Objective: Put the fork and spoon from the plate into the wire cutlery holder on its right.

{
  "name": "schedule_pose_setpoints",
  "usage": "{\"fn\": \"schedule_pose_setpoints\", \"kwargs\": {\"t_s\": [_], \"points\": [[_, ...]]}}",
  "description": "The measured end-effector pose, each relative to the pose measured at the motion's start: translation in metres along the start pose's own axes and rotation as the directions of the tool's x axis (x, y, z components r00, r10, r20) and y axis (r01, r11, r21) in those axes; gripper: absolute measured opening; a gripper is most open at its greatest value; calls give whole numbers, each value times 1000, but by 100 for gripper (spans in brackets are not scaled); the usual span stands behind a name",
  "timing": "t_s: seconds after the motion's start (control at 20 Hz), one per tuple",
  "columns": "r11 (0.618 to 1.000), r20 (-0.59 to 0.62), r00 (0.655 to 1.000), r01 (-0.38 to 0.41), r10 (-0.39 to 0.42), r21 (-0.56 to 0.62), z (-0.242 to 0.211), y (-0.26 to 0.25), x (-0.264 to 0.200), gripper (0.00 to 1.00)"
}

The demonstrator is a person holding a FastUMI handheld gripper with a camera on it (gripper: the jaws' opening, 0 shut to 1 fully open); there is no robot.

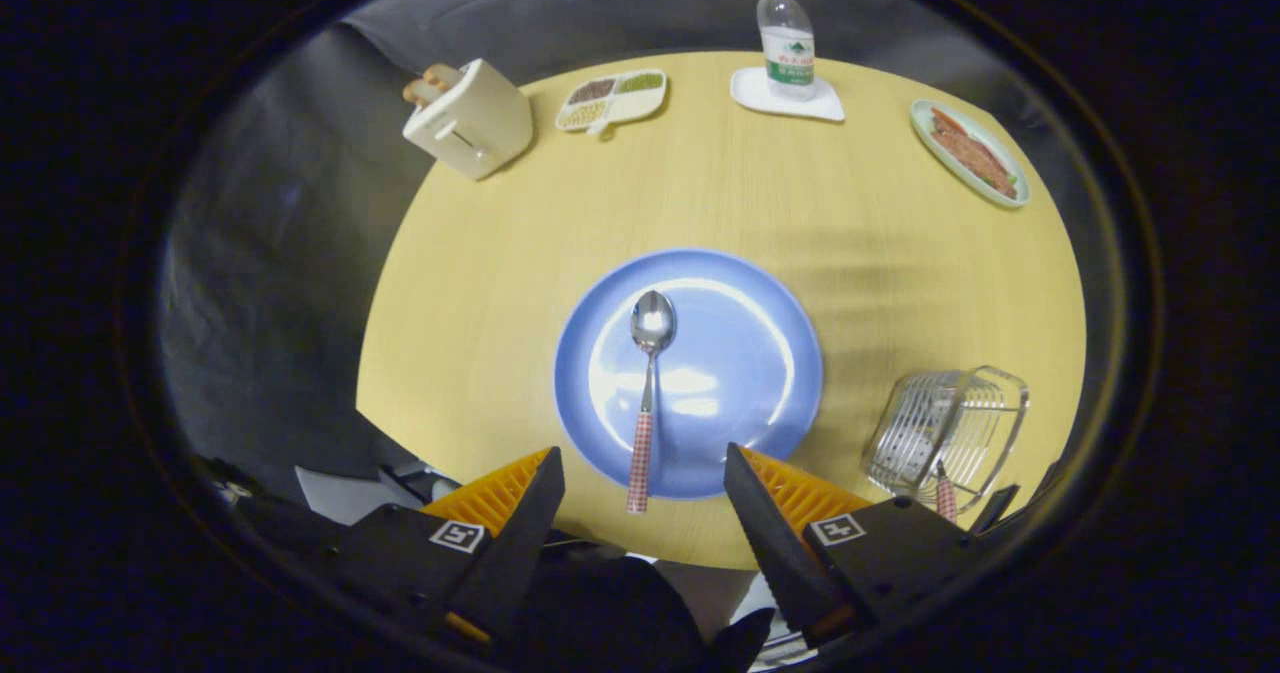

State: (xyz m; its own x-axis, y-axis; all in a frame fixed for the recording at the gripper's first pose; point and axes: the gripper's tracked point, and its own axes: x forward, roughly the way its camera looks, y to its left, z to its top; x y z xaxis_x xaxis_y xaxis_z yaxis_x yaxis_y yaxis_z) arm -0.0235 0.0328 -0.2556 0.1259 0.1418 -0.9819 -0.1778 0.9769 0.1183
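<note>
The claw hangs spread wide and empty over the near edge of the round tabletop. Between its fingers lies the checked handle of the spoon, whose bowl rests toward the middle of the blue plate. To the plate's right stands the wire cutlery holder, with a checked handle poking out at its near side. Farther off sit a toaster, a divided snack dish, a water bottle on a white coaster, and a plate of food.

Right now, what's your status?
Gripper open, empty. Spoon on blue plate, between fingers. One checked handle already in wire holder. Nothing blocking.
</note>
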Motion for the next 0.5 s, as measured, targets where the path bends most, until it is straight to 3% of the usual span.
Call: {"fn": "schedule_pose_setpoints", "kwargs": {"t_s": [0.2,0.5], "points": [[998,-67,996,53,-54,-14,-10,-9,33,100],[998,-163,985,56,-55,3,-21,-2,59,99]]}}
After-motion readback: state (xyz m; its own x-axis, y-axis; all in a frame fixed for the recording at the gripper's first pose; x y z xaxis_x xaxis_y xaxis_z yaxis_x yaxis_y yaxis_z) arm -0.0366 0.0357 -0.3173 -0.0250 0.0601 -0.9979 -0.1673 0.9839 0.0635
